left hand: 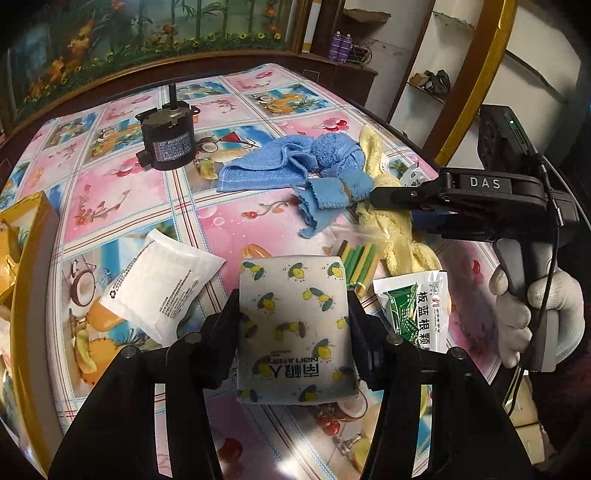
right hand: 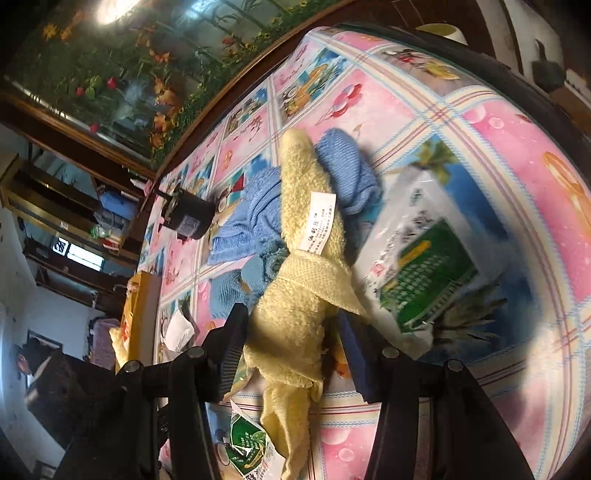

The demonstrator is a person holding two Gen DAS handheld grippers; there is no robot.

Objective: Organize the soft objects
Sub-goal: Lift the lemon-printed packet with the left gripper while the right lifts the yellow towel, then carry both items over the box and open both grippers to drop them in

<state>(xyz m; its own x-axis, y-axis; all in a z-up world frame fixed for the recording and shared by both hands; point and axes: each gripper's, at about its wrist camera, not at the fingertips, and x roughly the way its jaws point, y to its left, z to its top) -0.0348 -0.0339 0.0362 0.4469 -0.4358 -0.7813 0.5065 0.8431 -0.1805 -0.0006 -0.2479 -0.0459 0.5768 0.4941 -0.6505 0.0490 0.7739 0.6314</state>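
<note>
left gripper (left hand: 293, 325): clamping the lemon-print tissue pack (left hand: 295, 325) just above the table (left hand: 155, 206).
right gripper (right hand: 295, 332): pinching the yellow towel (right hand: 303, 236), which is draping over the blue towel (right hand: 258, 218).
risk: yellow towel is snagging the blue one, dragging the green sachet (right hand: 424, 273) along.

Left wrist view: rides the left hand-held gripper (left hand: 293, 314), angled down across the bench (left hand: 122, 192) from its near edge, close over the surface. Right wrist view: rides the right hand-held gripper (right hand: 291, 332), rolled sideways, very near the bench. Shared: yellow towel (right hand: 299, 229), blue towel (left hand: 295, 162), dark motor (left hand: 168, 142), far aquarium (left hand: 110, 33).
</note>
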